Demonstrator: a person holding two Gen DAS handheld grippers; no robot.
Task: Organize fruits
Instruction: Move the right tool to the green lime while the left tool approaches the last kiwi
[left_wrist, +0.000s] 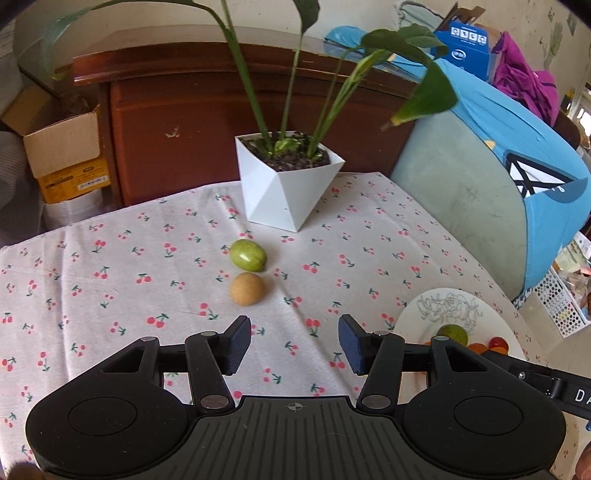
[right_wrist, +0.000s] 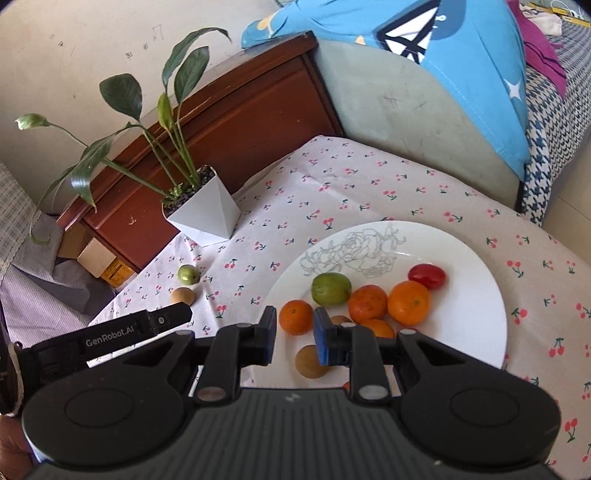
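Two fruits were left off the white plate as a person, a handheld gripper in each hand, sorted fruit on a cherry-print tablecloth. The left gripper hovered w/ jaws partly apart and nothing between them, pointed down at a tan round fruit and, just beyond it, a green oval fruit; the two lay close together, near the white planter. The right gripper sat over the plate's near edge, jaws narrow and, as far as the fisheye showed, empty. On the plate were a green fruit, three oranges, a red tomato and a brown fruit; others were partly hidden by the fingers. Judged next: take the tan fruit first, since it was nearer. Jaws needed widening, approx centred over it, one pad each side, coming in from the near side so the green one wasn't nudged and rolled. A gentle squeeze would do; round fruit slips.
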